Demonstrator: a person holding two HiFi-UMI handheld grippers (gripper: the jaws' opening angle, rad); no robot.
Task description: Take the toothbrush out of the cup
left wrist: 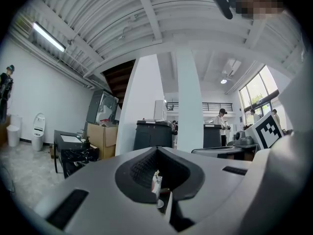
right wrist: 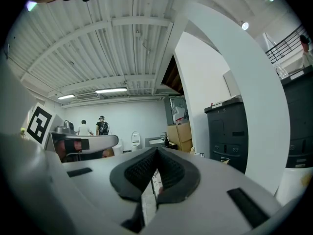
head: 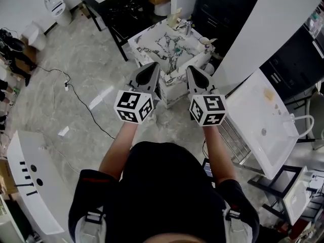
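- Head view: the person holds the left gripper (head: 153, 66) and the right gripper (head: 192, 70) side by side at the near edge of a white, dark-veined marble surface (head: 147, 42).
- A small white cup (head: 204, 41) stands at the far right corner of that surface, well apart from both grippers. A pale sliver shows at its rim; whether it is the toothbrush cannot be told at this size.
- A metal tap-like piece (head: 188, 27) stands at the far edge of the surface, left of the cup.
- On the floor to the right lies a white basin (head: 263, 120). To the far left are a black table (head: 112, 5) and a cable (head: 76, 92).
- Left gripper view: the two jaws are pressed together at their tips, clenched with nothing between them. Only a thin slit shows below them, and what lies beyond it is unclear.
- Past the jaws rise a white column (left wrist: 188, 97), a cardboard box (left wrist: 101, 136) to the left and a dark cabinet (left wrist: 153, 134) between them. People (left wrist: 222, 124) stand far off to the right.
- Right gripper view: its jaws also meet at the tips, clenched on nothing.
- Beyond them a dark tall cabinet (right wrist: 230, 131) stands on the right, and two people (right wrist: 93, 127) stand by the far wall on the left.
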